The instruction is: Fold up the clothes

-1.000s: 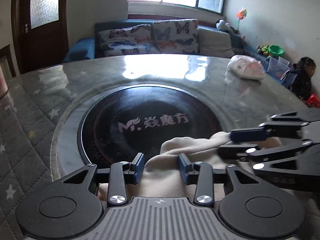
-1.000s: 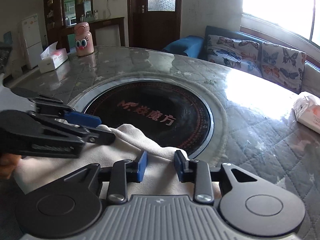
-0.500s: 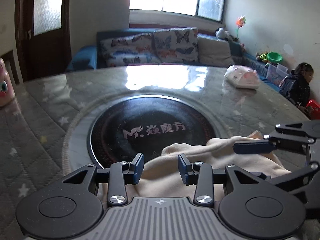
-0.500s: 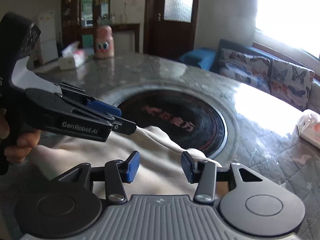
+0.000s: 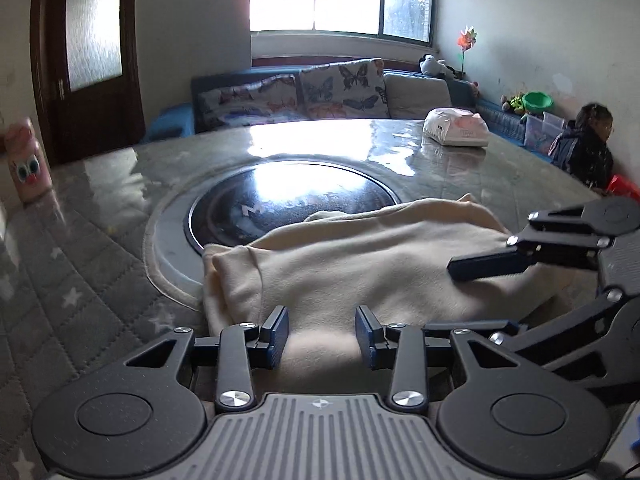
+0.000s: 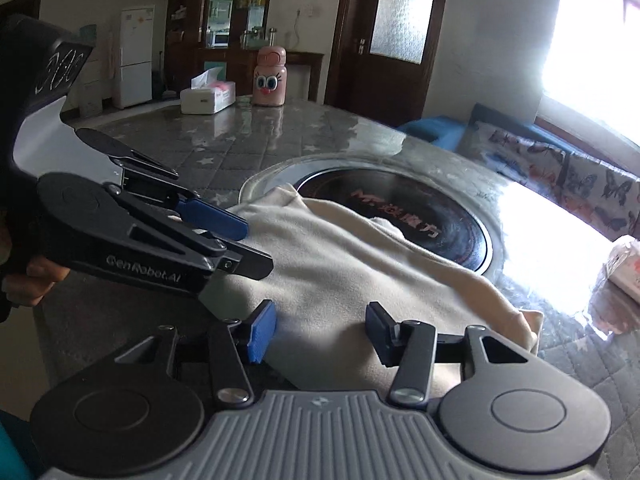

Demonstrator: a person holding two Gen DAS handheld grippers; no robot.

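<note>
A cream garment (image 5: 360, 264) lies folded on the table, its far edge over the black round inset (image 5: 288, 200). My left gripper (image 5: 322, 332) hovers over the garment's near edge, open, with cloth below the gap and neither pad pressing on it. In the right wrist view the garment (image 6: 352, 264) runs from the left gripper (image 6: 248, 246) to a folded end at the right. My right gripper (image 6: 320, 330) is over the near edge too; its jaws are opening, with cloth under the gap and not pinched. It also shows at the right of the left wrist view (image 5: 444, 298).
The table wears a grey quilted cover (image 5: 80, 280) under a glossy sheet. A tissue pack (image 5: 456, 132) lies far right, a tissue box (image 6: 208, 96) and a pink bottle (image 6: 271, 76) far left. A child (image 5: 588, 144) sits beyond the table's right edge. A sofa stands behind.
Both grippers have drawn back and apart along the garment's near edge. The right jaws have widened. The cloth, bunched up between the fingers before, now lies flatter and longer.
</note>
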